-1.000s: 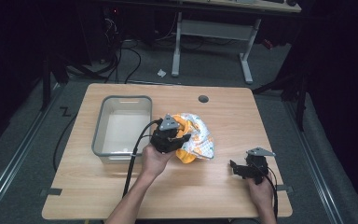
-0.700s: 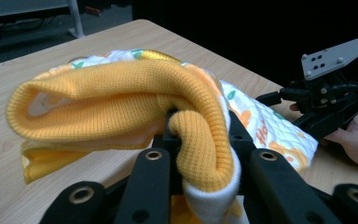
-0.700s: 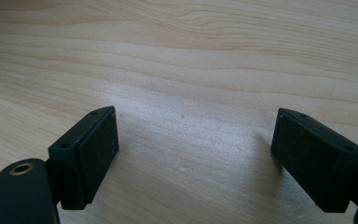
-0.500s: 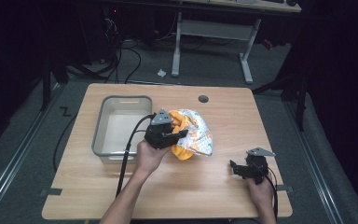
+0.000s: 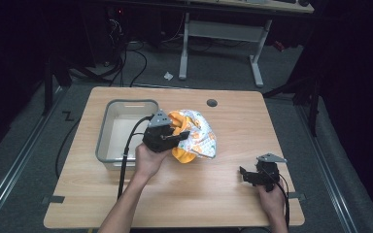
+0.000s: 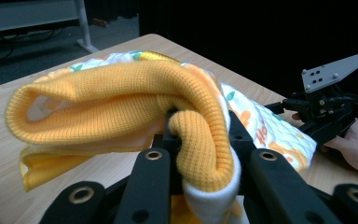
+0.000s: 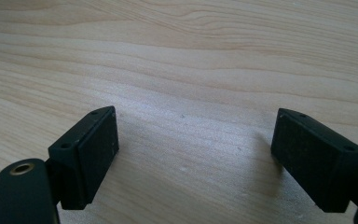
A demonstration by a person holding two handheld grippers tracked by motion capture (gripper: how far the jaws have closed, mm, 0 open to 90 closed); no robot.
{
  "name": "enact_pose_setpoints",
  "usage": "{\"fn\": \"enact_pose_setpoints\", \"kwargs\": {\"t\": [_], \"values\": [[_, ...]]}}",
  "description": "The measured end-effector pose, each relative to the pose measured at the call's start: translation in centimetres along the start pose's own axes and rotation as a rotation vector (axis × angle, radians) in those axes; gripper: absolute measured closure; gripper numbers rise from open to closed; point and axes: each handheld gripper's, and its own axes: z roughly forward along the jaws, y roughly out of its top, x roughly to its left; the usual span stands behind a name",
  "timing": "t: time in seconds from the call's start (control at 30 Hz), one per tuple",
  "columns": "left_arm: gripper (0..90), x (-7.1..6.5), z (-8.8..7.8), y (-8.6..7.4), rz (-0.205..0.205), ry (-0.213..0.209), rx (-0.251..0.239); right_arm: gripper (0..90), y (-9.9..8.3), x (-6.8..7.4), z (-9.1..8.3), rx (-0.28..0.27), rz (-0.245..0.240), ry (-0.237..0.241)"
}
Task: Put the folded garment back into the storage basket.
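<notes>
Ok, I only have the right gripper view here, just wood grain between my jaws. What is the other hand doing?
Observer: The left claw is shut on the orange ribbed cuff of a small garment.
Operator: Where is that on the table?
Observer: In the high view it is mid-table, right beside a grey bin.
Operator: Anything in the bin?
Observer: The part of its floor that shows looks bare.
Operator: And how near is my claw to the garment?
Observer: The right claw sits open and well apart from it, near the table's front right.
</notes>
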Motion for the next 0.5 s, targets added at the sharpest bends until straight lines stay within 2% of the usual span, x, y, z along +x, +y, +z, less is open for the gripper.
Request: {"fn": "enact_pose_setpoints", "kwargs": {"t": [0.5], "values": [[76.1,1.1,-2.3,0.3,-0.009,0.024,-0.020,14.7,0.0,0.0,0.0,0.000,0.000,0.000]]}}
